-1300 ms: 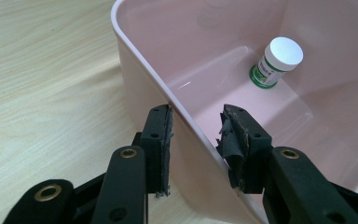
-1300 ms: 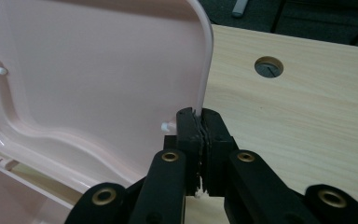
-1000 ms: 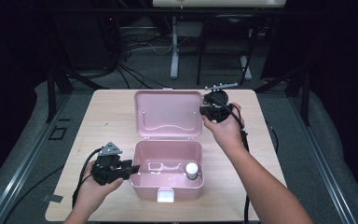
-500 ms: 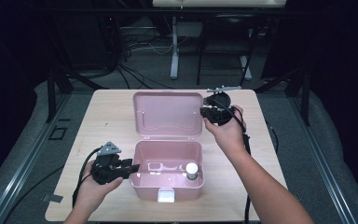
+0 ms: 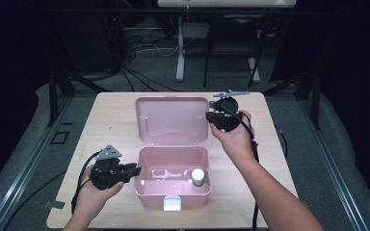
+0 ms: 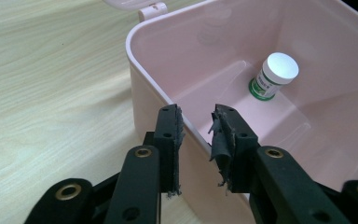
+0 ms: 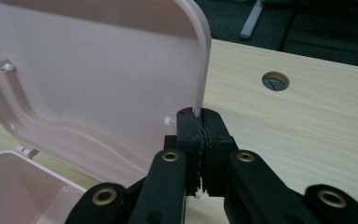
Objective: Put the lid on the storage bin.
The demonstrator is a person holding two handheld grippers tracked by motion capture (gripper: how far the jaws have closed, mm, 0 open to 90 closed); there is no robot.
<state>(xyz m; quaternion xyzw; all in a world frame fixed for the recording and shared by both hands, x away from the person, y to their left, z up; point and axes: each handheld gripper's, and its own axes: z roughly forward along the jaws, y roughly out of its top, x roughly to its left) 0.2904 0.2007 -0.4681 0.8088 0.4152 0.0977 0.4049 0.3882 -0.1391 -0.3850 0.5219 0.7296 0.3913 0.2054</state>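
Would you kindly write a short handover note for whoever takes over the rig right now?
Right gripper: jaws shut on the edge of the pink lid, which stands open behind the box.
Left gripper: jaws have just been closing astride the left wall of the pink box, with a gap still showing, so not yet clamped.
Small white-capped bottle: upright inside the box, near its right front corner in the high view.
Done: box open, bottle inside.
Left: probably steady the box with the left gripper and swing the lid down to close it.
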